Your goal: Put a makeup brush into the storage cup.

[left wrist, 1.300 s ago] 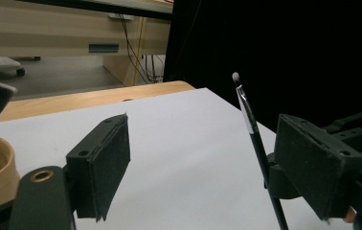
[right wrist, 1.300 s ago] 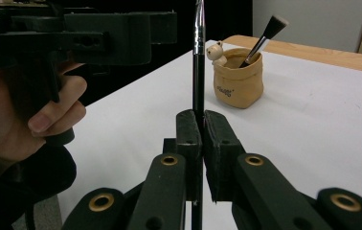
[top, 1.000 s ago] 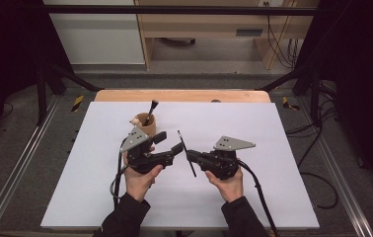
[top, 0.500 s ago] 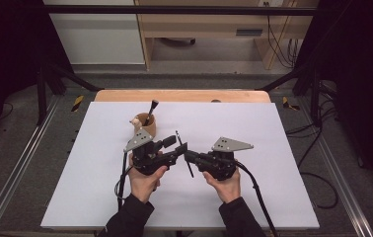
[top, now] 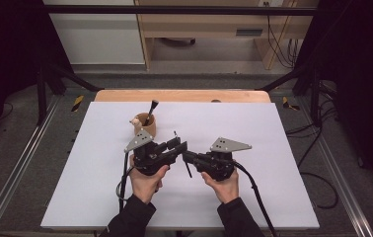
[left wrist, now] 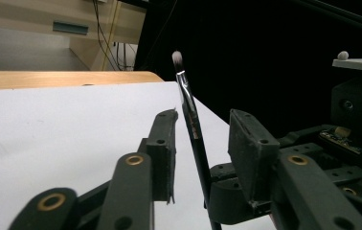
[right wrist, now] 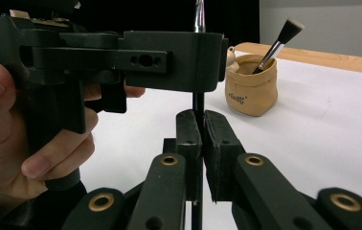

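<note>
The thin brush (right wrist: pixel 198 103) has its tip cut off at twelve o'clock in the right gripper view; the left gripper's (right wrist: pixel 169 60) block hides part of its shaft. The pouch's (right wrist: pixel 251 91) lettering is illegible.

A white surface (top: pixel 273 148) lies on a wooden top whose far edge (top: pixel 182 95) shows. Around it runs grey floor (top: pixel 26 163) with metal rails (top: pixel 17 173). Beyond stand a white cabinet (top: pixel 95 34) and a wooden desk (top: pixel 209 29), with cables (top: pixel 278 39) hanging. Black curtains (top: pixel 362 74) darken both sides.
</note>
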Action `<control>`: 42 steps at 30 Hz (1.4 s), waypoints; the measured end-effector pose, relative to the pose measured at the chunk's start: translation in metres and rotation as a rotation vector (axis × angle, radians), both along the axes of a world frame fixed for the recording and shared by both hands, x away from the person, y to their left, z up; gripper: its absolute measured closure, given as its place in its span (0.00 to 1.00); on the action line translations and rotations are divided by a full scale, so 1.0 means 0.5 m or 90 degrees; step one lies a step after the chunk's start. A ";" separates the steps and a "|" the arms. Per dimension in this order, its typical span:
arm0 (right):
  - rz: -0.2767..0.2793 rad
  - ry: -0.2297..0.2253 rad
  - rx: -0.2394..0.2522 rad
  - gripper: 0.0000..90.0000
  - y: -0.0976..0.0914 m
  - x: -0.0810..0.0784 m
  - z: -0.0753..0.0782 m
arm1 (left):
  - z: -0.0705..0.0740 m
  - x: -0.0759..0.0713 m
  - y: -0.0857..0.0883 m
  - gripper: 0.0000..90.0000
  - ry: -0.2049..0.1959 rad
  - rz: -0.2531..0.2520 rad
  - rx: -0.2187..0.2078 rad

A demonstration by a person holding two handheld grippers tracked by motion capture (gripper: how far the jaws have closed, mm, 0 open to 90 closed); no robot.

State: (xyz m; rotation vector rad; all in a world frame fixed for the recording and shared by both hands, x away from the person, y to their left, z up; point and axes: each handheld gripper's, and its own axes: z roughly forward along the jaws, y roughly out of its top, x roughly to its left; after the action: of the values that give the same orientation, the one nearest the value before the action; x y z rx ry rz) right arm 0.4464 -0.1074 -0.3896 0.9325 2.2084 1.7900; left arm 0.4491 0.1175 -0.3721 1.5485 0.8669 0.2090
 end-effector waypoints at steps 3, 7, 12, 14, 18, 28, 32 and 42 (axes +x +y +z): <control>0.001 0.001 0.003 0.95 0.001 0.000 0.000 | 0.000 -0.001 -0.001 0.75 -0.002 0.005 0.001; 0.003 0.000 0.001 0.95 0.002 -0.001 0.001 | -0.001 -0.002 -0.001 0.80 -0.002 0.004 -0.001; 0.002 -0.002 0.001 0.95 0.003 -0.001 0.002 | -0.002 -0.002 -0.002 0.87 0.001 0.001 -0.004; 0.002 -0.003 0.001 0.95 0.002 -0.001 0.002 | -0.003 -0.002 -0.002 0.91 0.003 0.000 -0.006; 0.004 -0.002 0.000 0.95 0.004 -0.001 0.001 | -0.003 -0.004 -0.003 0.94 0.002 -0.006 -0.008; 0.004 -0.007 -0.003 0.94 0.007 -0.002 0.003 | -0.001 -0.007 -0.002 0.94 -0.006 -0.005 -0.003; -0.002 -0.009 -0.007 0.89 0.005 -0.002 0.003 | 0.003 -0.008 0.001 0.94 -0.017 0.002 0.005; -0.033 -0.019 -0.025 0.67 -0.022 -0.002 0.015 | 0.016 -0.007 0.021 0.94 -0.035 0.017 0.027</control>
State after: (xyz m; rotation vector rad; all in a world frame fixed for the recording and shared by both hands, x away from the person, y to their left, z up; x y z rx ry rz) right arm 0.4452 -0.1182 -0.3822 0.9392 2.1734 1.7201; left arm 0.4458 0.1278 -0.3641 1.5636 0.8446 0.2891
